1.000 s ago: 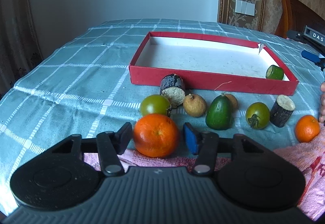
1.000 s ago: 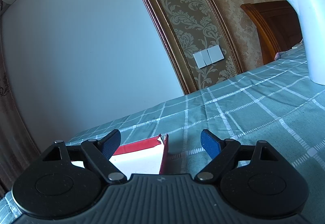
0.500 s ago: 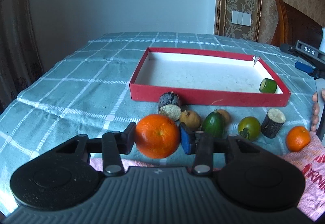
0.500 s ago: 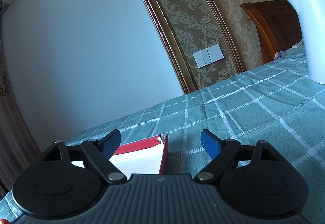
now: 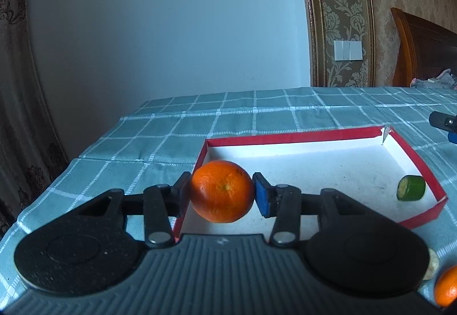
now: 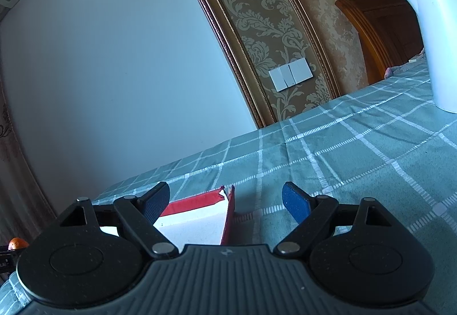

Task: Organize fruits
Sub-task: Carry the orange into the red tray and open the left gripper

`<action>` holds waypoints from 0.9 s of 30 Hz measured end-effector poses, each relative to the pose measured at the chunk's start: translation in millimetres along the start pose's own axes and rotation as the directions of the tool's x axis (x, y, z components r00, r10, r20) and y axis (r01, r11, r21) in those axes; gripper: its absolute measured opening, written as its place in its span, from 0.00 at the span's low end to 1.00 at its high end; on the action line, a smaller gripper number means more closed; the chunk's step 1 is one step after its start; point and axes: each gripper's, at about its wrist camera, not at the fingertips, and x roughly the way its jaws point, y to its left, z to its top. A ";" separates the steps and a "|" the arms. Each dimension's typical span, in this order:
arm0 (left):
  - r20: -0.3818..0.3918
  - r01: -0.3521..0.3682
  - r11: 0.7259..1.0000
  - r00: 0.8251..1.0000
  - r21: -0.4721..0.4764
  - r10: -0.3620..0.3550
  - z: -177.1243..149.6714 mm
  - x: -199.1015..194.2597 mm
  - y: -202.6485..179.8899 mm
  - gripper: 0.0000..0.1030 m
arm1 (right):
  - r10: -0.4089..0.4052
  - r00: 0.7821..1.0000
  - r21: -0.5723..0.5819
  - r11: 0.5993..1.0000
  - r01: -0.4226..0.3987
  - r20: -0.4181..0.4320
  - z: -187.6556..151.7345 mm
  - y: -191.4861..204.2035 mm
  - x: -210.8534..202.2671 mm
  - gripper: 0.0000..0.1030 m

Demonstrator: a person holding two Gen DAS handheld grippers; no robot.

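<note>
My left gripper point(image 5: 222, 191) clamps a tangerine point(image 5: 222, 191) over the red tray's point(image 5: 288, 137) near-left corner; a green fruit piece point(image 5: 411, 188) lies inside. My right gripper point(image 6: 225, 200) gapes empty. White kettle point(image 6: 431, 29) reads, I think, "Midea".

R gripper point(image 6: 225, 202) wide apart, empty, above red box point(image 6: 200, 199) corner; kettle point(image 6: 434, 35) far right.

The left claw's body is hiding the red tray's point(image 5: 291, 138) near wall; the picture's edge is cutting off a second orange point(image 5: 447, 290) and the white kettle point(image 6: 437, 38).
</note>
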 end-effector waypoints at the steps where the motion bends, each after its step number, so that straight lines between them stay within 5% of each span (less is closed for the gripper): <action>1: 0.002 0.002 1.000 1.000 -0.008 -0.002 -2.0 0.3 0.1 0.60 | 0.001 1.000 -0.005 1.000 -0.001 0.001 0.0 0.5 -0.4 0.84; 3: 0.021 0.014 1.000 1.000 -0.008 -0.014 -8.9 -5.7 0.6 0.71 | 0.009 1.000 -0.019 1.000 -0.009 0.010 1.6 2.1 -1.5 0.84; 7: 0.065 0.045 0.998 0.997 0.051 -0.048 -26.5 -22.2 -5.6 0.74 | 0.036 0.999 -0.003 0.999 -0.036 0.020 13.6 2.7 -8.0 0.84; 9: 0.080 0.005 0.995 0.997 0.102 -0.013 -36.1 -22.3 -16.0 0.74 | 0.038 0.999 0.049 0.998 -0.039 0.014 25.5 -0.3 -16.4 0.84; 15: 0.192 -0.055 0.997 0.980 0.049 0.045 -53.8 -29.9 -18.7 0.74 | 0.053 0.999 0.090 0.995 -0.053 -0.002 52.5 -14.9 -111.7 0.84; 21: 0.292 -0.045 0.997 0.955 -0.059 0.060 -58.2 -43.7 -3.5 0.87 | -0.184 0.982 -0.044 0.982 0.186 0.050 -1.4 -27.5 -211.0 0.98; 27: 0.316 -0.012 0.995 0.948 -0.098 0.043 -61.0 -49.3 6.9 0.91 | -0.402 0.913 -0.119 0.906 0.407 0.064 -39.7 -60.5 -214.4 0.98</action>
